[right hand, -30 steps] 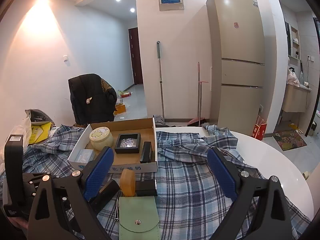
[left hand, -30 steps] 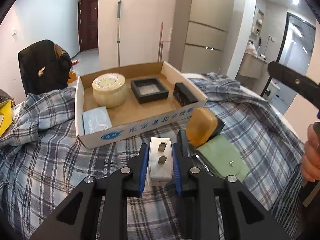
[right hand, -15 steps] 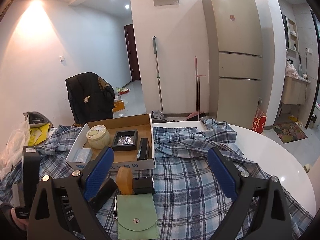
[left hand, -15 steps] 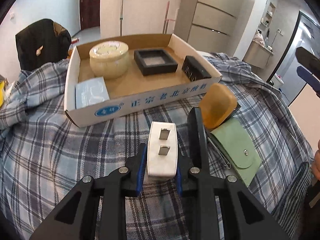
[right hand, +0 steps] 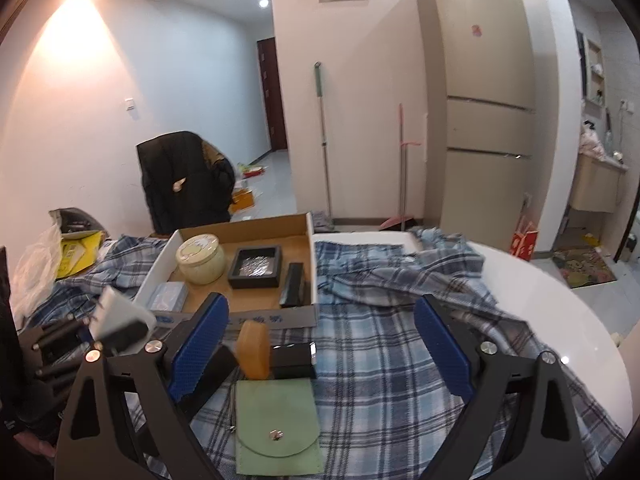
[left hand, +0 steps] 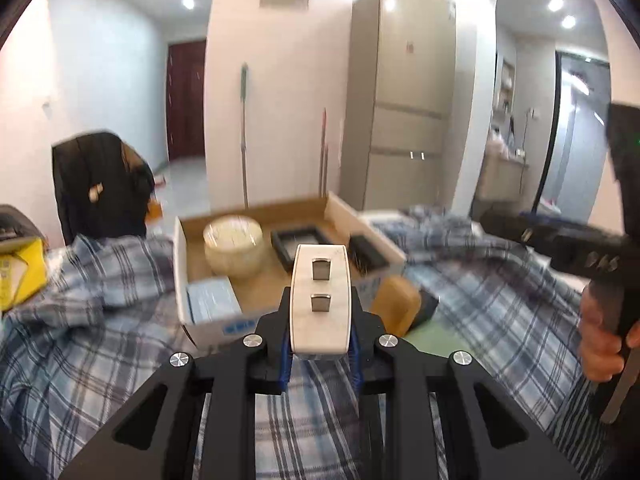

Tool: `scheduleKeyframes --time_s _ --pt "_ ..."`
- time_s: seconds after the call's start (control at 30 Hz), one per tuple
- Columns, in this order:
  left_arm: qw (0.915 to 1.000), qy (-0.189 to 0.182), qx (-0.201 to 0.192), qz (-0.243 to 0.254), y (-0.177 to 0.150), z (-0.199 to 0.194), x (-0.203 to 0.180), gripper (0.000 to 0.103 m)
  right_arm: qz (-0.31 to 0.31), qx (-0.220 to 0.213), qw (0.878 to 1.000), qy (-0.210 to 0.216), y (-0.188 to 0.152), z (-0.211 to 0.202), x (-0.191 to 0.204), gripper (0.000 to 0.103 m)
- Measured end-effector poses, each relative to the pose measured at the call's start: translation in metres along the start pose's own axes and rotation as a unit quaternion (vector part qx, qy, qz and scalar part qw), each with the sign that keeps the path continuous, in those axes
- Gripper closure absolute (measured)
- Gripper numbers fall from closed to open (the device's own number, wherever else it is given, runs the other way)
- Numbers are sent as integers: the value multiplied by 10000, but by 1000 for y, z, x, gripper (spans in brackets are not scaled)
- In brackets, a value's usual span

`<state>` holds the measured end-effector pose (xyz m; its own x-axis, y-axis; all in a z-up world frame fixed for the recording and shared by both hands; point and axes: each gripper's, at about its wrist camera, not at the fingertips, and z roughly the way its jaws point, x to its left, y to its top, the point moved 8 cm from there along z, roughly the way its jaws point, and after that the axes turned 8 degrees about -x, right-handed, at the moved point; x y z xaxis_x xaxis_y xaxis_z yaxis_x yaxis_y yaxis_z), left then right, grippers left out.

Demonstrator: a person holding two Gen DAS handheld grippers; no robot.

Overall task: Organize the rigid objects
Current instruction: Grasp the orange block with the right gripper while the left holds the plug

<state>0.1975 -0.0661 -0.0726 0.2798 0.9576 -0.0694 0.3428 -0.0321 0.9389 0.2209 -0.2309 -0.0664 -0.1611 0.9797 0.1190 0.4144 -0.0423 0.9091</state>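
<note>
The left gripper (left hand: 320, 354) has its jaws clamped on a white charger (left hand: 320, 300), holding it by its lower end with the two metal prongs facing the camera; the charger is lifted off the plaid cloth (left hand: 100, 340) that covers the tabletop and shows in front of the cardboard box (left hand: 208, 330). Inside the box sit a round cream jar (right hand: 200, 258) toward its left side, a black square tray (right hand: 255, 267) in the middle, a slim black case (right hand: 291, 284) by the right wall and a pale blue packet (right hand: 168, 296) in the near left corner. The right gripper (right hand: 320, 354) holds nothing: its jaws stand wide apart and have just been closing a little. Between them, on the cloth near the front wall of the box, lie an orange oval case (right hand: 253, 350) standing on edge, a small black box (right hand: 291, 360) touching it, and a green snap pouch (right hand: 276, 426) nearer the tabletop's front edge
</note>
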Motion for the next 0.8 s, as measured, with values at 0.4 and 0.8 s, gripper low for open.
scheduleKeyframes --time_s 0.4,0.8 --pt "9969 586 -42 -528 -2 4 34 79 374 1232 9901 551 -29 50 42 40" --pt "9951 745 67 -651 -7 9 43 79 448 1781 9822 390 -54 84 49 61"
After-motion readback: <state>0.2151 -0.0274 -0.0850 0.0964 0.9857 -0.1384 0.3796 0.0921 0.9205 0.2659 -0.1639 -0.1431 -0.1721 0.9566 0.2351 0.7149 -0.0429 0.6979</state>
